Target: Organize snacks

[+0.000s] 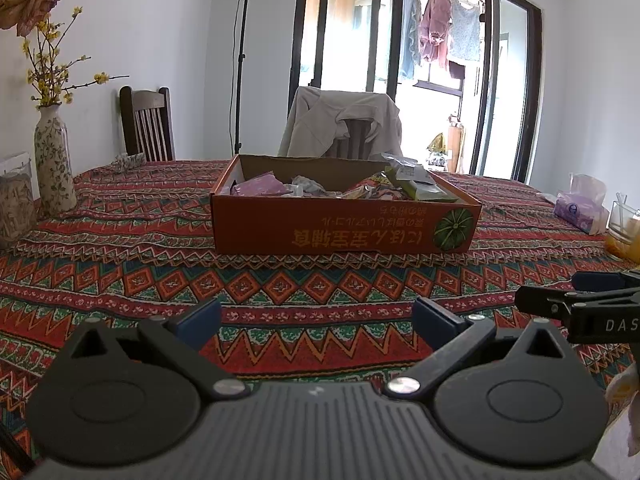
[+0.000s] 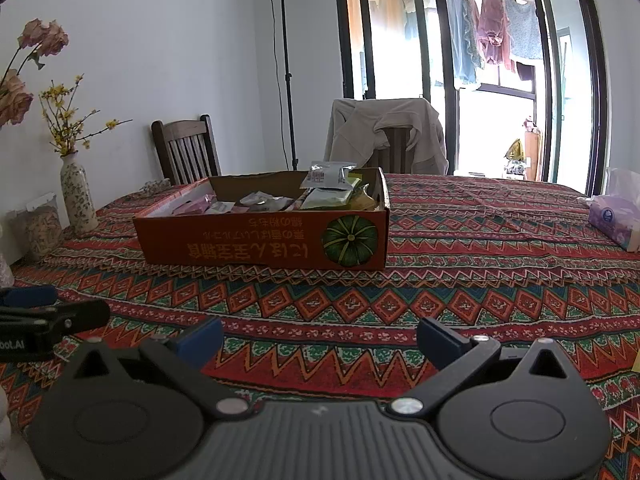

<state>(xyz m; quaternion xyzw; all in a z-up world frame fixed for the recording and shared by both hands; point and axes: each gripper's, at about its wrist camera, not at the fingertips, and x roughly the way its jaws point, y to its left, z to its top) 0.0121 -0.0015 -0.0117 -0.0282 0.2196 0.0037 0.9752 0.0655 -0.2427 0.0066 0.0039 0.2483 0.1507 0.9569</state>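
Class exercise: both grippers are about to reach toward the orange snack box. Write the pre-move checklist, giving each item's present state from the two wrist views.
1. Left gripper open and empty: ok.
2. Right gripper open and empty: ok.
3. Orange cardboard box sits flat on the patterned tablecloth: ok.
4. Tablecloth between grippers and box free of obstacles: ok.
5. Snack packets all inside the box: not ok, the silver one sticks up above the rim.
6. Snacks sorted by type: cannot tell.
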